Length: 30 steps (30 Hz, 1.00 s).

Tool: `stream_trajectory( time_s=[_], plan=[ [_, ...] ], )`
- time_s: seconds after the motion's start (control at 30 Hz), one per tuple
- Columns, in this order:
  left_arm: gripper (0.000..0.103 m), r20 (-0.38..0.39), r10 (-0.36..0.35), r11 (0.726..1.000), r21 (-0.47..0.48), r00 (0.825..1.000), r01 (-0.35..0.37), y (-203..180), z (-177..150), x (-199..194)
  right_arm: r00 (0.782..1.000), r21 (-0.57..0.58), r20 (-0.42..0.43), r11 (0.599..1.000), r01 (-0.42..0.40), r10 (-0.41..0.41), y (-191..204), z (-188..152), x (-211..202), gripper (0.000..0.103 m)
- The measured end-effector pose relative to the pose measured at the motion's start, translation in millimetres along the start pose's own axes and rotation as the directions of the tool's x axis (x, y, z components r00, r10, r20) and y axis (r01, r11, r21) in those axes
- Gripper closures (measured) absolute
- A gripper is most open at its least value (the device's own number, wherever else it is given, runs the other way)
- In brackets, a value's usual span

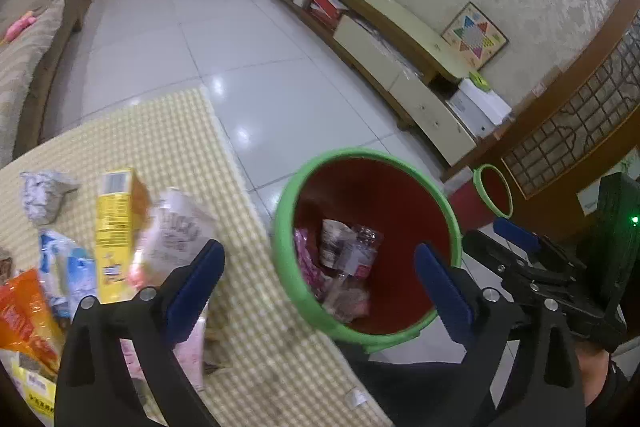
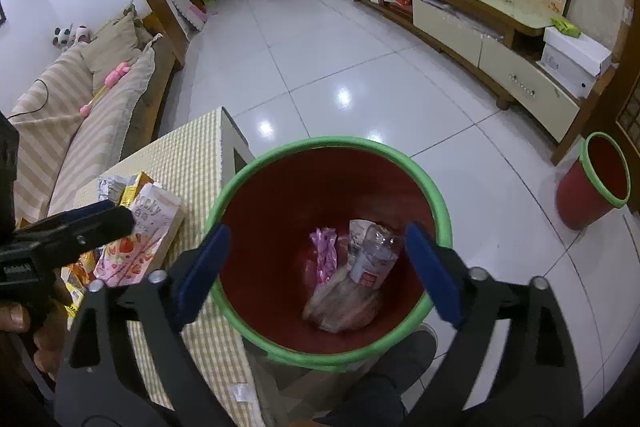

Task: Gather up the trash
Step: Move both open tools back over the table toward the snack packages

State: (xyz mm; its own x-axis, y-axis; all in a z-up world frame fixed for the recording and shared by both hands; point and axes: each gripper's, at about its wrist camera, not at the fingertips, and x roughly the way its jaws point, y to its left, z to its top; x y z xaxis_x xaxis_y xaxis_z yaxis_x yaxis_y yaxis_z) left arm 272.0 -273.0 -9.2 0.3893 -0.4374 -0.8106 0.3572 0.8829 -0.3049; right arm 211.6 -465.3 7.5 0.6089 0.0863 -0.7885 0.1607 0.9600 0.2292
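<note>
A red bin with a green rim (image 1: 280, 227) (image 2: 440, 211) stands on the floor beside the checked table (image 1: 192, 131) (image 2: 192, 163). It holds a crushed plastic bottle (image 2: 372, 251), a pink wrapper (image 2: 326, 255) and a clear bag (image 2: 344, 303). My left gripper (image 1: 320, 287) is open and empty, between the table edge and the bin. My right gripper (image 2: 320, 267) is open and empty right above the bin; it also shows in the left wrist view (image 1: 516, 231). On the table lie a pink Pocky box (image 1: 176, 235) (image 2: 140, 239), a yellow box (image 1: 116, 223), crumpled paper (image 1: 40, 195), a blue-white wrapper (image 1: 68, 267) and an orange packet (image 1: 24, 315).
A second red bin with a green rim (image 2: 592, 179) (image 1: 492, 191) stands by the wooden partition at right. A low TV cabinet (image 2: 480, 23) runs along the right wall. A striped sofa (image 2: 80, 107) is at left. White tiled floor (image 2: 320, 59) lies between.
</note>
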Motion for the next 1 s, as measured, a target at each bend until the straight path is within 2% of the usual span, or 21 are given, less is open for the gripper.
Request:
stream_trajectory(
  time_s=[0.3,0.47,0.7,1.0],
  plan=[
    [0.008,0.068,0.044,0.999,-0.031,0.997,-0.042,27,-9,-55,1.0,-0.039,0.018,0.999,-0.013,0.014,41,-6,-19,0.005],
    [0.008,0.107,0.067,0.997,-0.055,0.992,-0.061,48,-19,-91,0.999,-0.077,0.02,0.997,-0.03,0.032,72,-12,-29,0.005],
    [0.008,0.139,0.111,0.987,-0.135,0.984,-0.092,92,-45,-133,0.998,-0.138,0.002,0.989,-0.062,0.062,125,-25,-30,0.005],
    [0.008,0.155,0.187,0.958,-0.246,0.97,-0.146,163,-85,-184,0.994,-0.22,-0.042,0.97,-0.103,0.096,188,-47,-22,0.005]
  ],
)
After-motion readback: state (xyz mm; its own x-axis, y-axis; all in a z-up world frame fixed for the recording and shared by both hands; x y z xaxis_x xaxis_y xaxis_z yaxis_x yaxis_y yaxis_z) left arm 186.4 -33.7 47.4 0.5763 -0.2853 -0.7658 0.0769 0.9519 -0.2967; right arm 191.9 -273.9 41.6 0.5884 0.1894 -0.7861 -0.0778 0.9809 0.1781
